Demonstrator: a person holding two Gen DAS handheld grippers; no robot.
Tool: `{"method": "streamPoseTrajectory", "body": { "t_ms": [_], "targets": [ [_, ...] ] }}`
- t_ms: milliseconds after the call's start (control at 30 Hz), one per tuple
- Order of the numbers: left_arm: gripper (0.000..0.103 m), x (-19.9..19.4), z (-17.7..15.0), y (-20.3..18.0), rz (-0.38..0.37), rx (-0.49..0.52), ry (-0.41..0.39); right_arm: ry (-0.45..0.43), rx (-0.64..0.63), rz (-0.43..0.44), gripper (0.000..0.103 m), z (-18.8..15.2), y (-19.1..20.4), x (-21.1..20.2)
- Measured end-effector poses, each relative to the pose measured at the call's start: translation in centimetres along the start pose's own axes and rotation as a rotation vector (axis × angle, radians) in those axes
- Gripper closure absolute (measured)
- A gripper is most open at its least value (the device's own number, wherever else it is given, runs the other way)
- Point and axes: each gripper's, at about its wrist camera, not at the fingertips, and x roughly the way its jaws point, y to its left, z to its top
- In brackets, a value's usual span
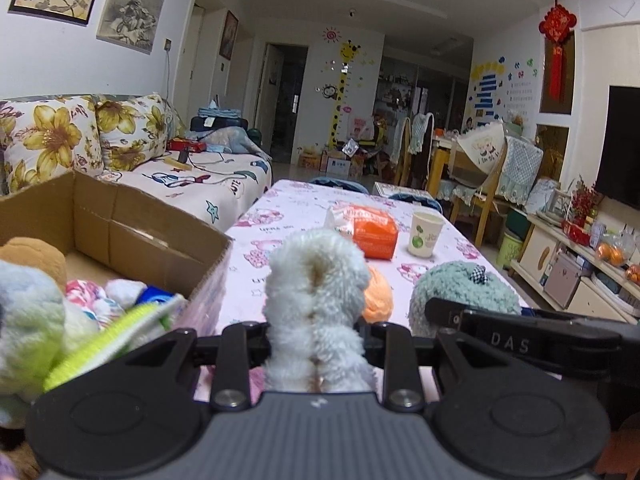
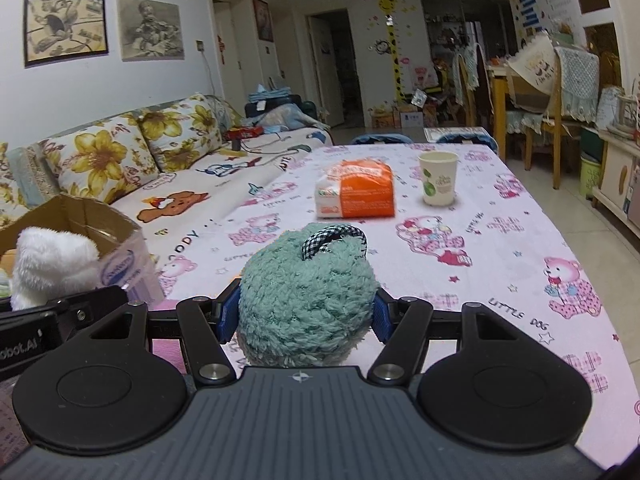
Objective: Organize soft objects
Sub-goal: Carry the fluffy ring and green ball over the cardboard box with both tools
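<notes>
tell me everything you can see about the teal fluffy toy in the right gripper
The teal plush toy is a rounded ball of shaggy, looped fleece with a black-and-white checked ribbon loop on top. The right gripper is shut on it, blue pads pressing its two sides. It sits upright over the pink cartoon tablecloth; whether its underside touches the cloth is hidden. The left wrist view shows it beside an orange plush.

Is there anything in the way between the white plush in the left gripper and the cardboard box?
Nothing visible. The white plush toy sits clamped in the left gripper, and the cardboard box lies just to its left, top open, near side already holding soft toys.
</notes>
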Motion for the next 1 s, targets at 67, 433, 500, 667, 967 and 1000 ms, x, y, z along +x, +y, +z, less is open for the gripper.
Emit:
{"method": "streamPoseTrajectory", "body": {
  "t_ms": [67,433,500,667,967,1000],
  "targets": [
    [0.075,-0.3,0.3,0.4,0.007,-0.008,-0.016,-0.006,-0.006,0.012,0.025,0.1,0.3,-0.1],
    [0.075,-1.9,1.8,3.3,0.053,-0.078,-0.089,-0.038,-0.051,0.096,0.025,0.5,2.4,-0.1],
    [0.075,-2.2,2.0,3.8,0.062,-0.09,-0.101,-0.044,-0.062,0.107,0.025,0.6,2.8,-0.2],
    [0.075,-2.9,2.2,5.0,0.079,-0.131,-0.129,-0.06,-0.093,0.14,0.025,0.7,3.7,-0.4],
    [0.075,-4.5,2.7,7.5,0.112,-0.197,-0.185,-0.091,-0.126,0.19,0.025,1.4,5.5,-0.8],
    [0.074,-4.6,2.8,7.7,0.119,-0.204,-0.19,-0.091,-0.125,0.196,0.025,1.5,5.8,-0.7]
  ]
}}
